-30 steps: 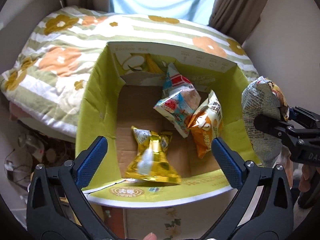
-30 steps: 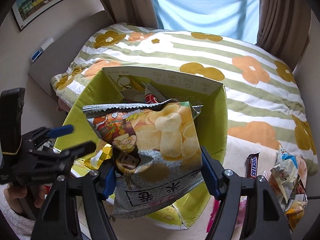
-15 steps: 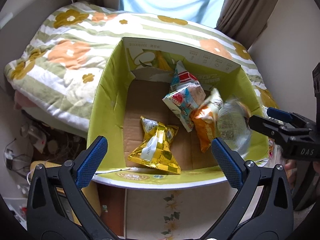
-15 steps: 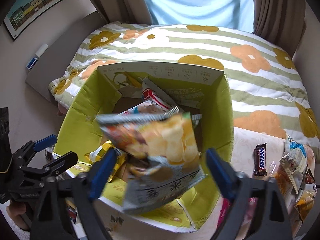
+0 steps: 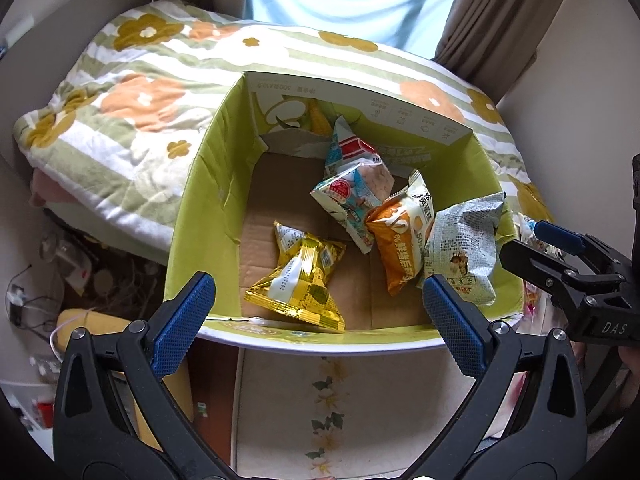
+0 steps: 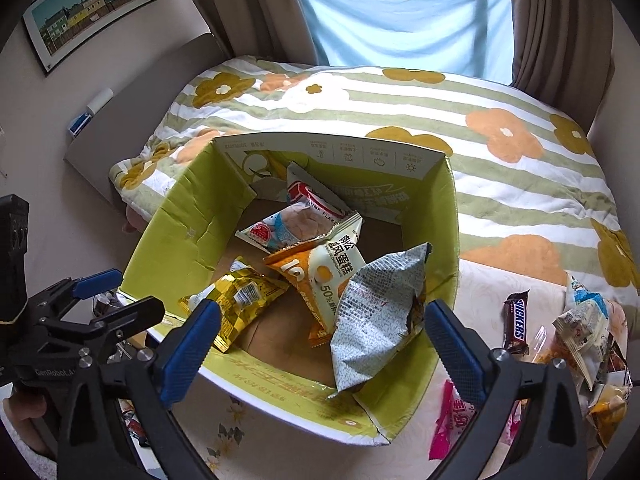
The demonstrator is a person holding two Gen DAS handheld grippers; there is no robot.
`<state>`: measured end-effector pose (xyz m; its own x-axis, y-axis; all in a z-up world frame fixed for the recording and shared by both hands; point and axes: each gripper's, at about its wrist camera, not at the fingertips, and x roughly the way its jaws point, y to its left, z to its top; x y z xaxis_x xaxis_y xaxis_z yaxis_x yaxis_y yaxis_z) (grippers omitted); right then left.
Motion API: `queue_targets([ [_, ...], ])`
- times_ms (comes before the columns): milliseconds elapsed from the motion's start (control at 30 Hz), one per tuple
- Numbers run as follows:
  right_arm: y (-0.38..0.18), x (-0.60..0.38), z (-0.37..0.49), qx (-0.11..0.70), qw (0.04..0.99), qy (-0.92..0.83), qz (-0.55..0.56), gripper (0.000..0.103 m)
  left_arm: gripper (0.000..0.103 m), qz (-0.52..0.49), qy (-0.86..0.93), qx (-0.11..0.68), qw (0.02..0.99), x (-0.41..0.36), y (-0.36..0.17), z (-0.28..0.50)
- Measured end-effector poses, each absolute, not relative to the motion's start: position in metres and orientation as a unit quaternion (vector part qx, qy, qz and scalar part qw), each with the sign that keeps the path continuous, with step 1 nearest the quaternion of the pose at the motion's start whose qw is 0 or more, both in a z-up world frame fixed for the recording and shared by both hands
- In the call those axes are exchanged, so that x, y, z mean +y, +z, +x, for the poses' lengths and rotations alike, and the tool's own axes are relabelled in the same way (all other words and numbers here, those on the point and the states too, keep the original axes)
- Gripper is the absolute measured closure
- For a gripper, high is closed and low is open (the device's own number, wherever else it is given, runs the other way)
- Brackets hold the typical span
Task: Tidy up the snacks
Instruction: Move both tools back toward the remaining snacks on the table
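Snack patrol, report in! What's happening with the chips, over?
Left gripper open, right gripper open, both empty. Crinkled grey chip bag inside green cardboard box, leaning on right wall. Nothing blocking.

I am counting five snack bags inside the green box (image 6: 188, 236): one gold (image 6: 236, 300), one orange (image 6: 320, 276), one grey (image 6: 376, 312), two pale blue (image 6: 296, 224). Right of the box I am seeing one Snickers bar (image 6: 516, 320), one pink packet (image 6: 450, 420).

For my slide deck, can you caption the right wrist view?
Open right gripper above green box where silver chip bag lies among snacks.
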<state>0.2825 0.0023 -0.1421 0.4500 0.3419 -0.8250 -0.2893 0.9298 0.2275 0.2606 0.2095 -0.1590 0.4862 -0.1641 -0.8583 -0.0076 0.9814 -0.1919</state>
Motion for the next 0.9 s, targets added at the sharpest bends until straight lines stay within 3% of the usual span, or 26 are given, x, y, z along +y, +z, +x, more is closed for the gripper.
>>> queue_targets([
  [467,-0.130,-0.047,0.249,0.487,0.865,0.115,0.040,0.002,0.000,-0.080,-0.084,0.506,0.855,0.189,-0.149,0.263],
  [900,-0.109,-0.166,0.188,0.473,0.879,0.021,0.057,0.002,0.000,-0.044,-0.142,0.489,0.859,0.092,-0.125,0.238],
])
